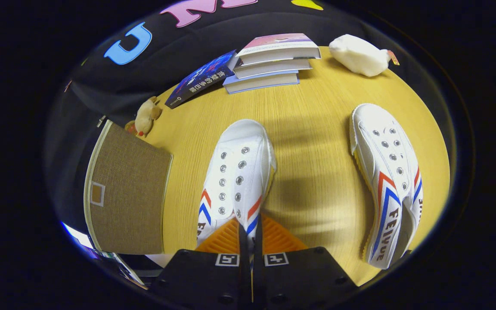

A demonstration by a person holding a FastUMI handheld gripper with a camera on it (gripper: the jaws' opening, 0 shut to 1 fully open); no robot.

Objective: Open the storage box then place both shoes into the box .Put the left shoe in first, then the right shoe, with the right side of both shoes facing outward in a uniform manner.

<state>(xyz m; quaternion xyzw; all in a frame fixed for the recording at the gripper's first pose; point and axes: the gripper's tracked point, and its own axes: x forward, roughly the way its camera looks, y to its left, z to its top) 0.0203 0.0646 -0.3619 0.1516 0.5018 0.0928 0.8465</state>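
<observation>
White canvas of one shoe (236,172) sits pinched at its collar in the closed gripper (250,234), the other shoe (388,181) waits on the table (317,129), and the storage box (127,189) looks shut, so neither is boxed.

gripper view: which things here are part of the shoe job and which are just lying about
Part of the job:
- gripper, shut on the near shoe's side wall
- near shoe, between the fingers
- second shoe, on the table
- storage box, fabric, beside the near shoe

Lying about:
- book stack
- dark book
- white plush toy
- small tan toy
</observation>
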